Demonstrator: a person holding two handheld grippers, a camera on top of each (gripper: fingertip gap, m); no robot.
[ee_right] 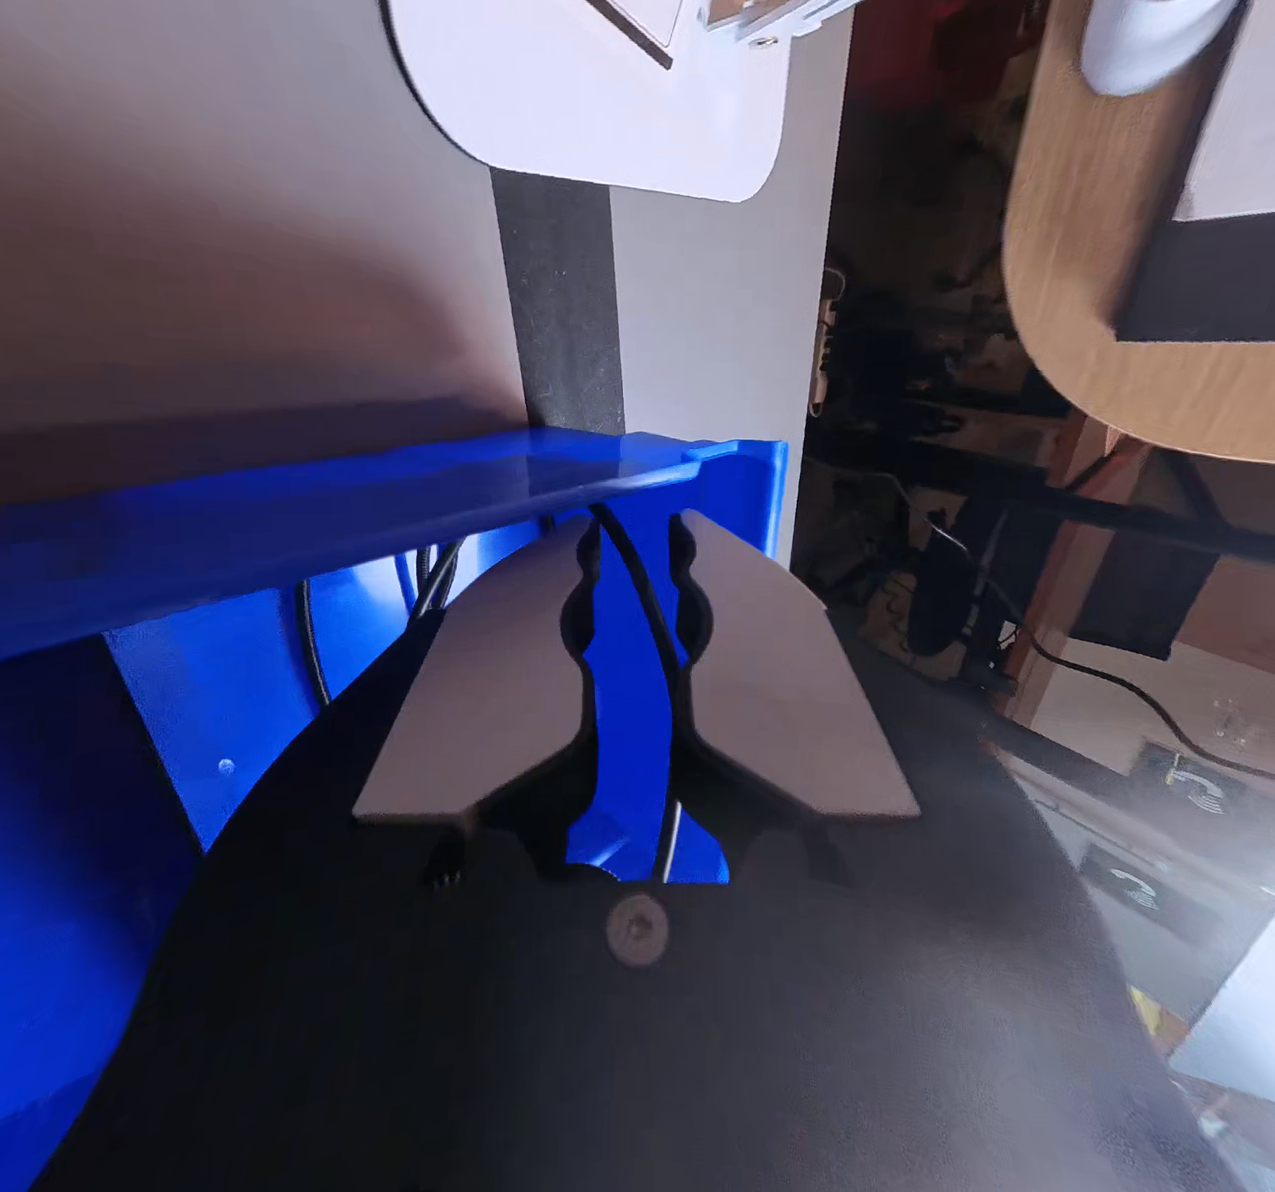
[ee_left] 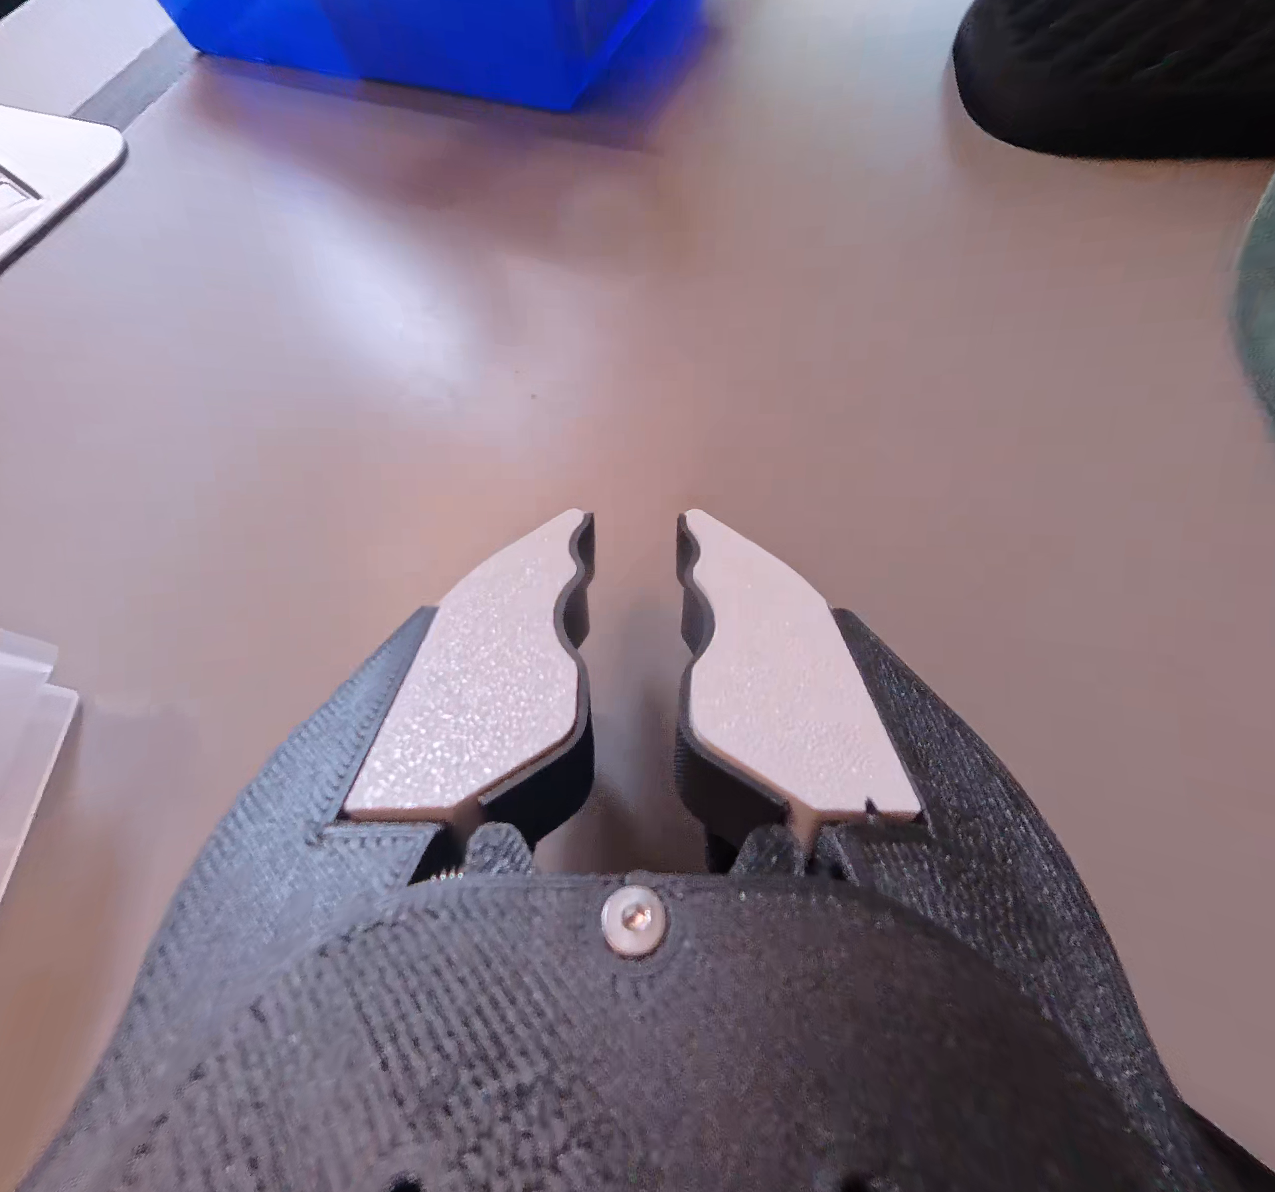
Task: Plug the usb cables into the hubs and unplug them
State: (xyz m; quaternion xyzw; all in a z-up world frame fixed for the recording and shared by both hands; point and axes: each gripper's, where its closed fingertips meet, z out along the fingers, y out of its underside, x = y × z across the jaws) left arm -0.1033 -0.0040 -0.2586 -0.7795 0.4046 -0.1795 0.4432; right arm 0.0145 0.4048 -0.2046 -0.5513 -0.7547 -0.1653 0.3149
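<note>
Left gripper (ee_left: 635,527) parted, empty, over table (ee_left: 414,365); blue bin (ee_left: 414,20) at 11 o'clock. Right gripper (ee_right: 633,531) parted inside bin, black cable (ee_right: 645,600) loose between fingers.

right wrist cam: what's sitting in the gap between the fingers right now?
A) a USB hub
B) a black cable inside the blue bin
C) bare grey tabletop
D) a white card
B: in the right wrist view a thin black cable runs through the gap of the right gripper, fingers apart and not clamped on it, with the blue bin wall behind.
</note>
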